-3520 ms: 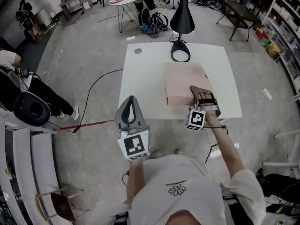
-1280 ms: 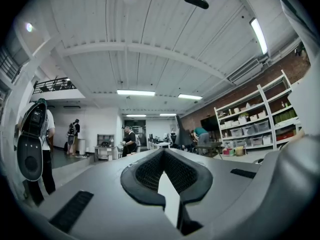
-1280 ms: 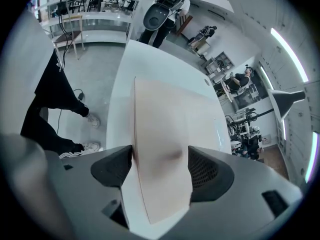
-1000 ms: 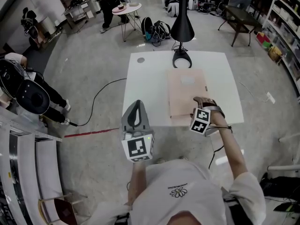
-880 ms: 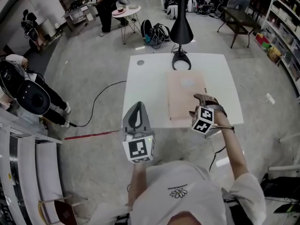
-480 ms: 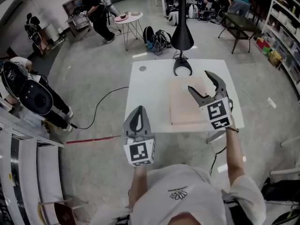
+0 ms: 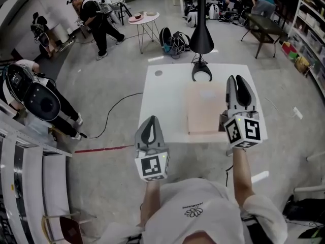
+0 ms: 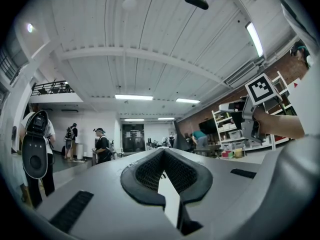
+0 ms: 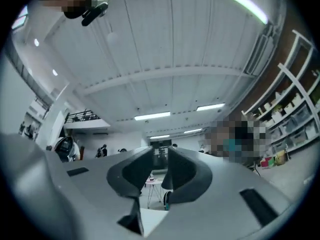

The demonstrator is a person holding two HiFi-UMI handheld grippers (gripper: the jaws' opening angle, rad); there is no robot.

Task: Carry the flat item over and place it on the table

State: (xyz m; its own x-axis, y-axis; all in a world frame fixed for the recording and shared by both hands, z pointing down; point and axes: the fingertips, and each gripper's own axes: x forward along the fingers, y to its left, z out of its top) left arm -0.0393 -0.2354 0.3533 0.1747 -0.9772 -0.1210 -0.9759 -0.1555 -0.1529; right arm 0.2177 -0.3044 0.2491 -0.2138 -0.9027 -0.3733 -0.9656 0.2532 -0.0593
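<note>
On the white table (image 7: 162, 100), flat board (image 7: 205, 108) left of right claw (image 7: 237, 79), closing empty

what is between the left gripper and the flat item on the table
Only a bare stretch of the white table lies between the left gripper and the flat item; the head view shows it.
</note>
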